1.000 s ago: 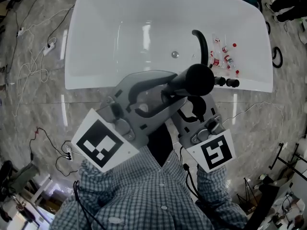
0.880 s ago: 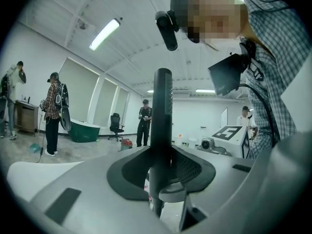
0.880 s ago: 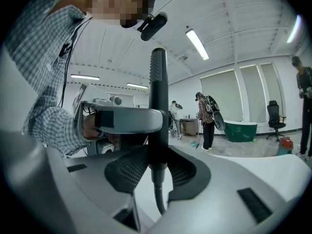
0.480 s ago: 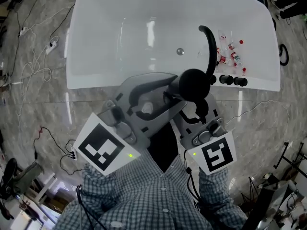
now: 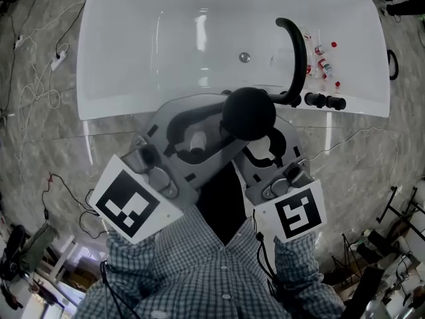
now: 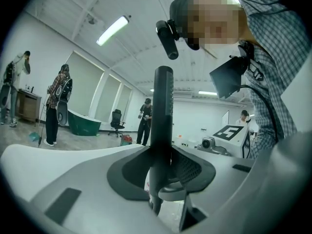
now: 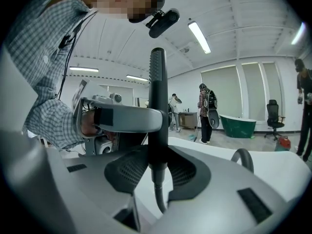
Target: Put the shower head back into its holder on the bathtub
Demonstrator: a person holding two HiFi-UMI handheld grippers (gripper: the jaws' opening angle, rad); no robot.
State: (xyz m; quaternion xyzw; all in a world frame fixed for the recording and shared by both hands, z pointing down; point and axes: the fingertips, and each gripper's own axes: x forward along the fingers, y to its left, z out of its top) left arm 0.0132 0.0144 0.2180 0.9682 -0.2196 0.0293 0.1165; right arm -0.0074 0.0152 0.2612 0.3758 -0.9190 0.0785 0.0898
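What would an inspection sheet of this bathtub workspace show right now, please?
Surface: white bathtub on a grey marbled floor.
Job's things: black shower head held up by the near rim; holder not made out.
Clutter: small red-capped bottles inside the tub, by the black spout and knobs.
Grippers: left gripper and right gripper both shut on the shower head's handle.
Cables: loose cables on the floor left of the tub; hose hangs below the handle.
Surroundings: people standing, a green tub behind.
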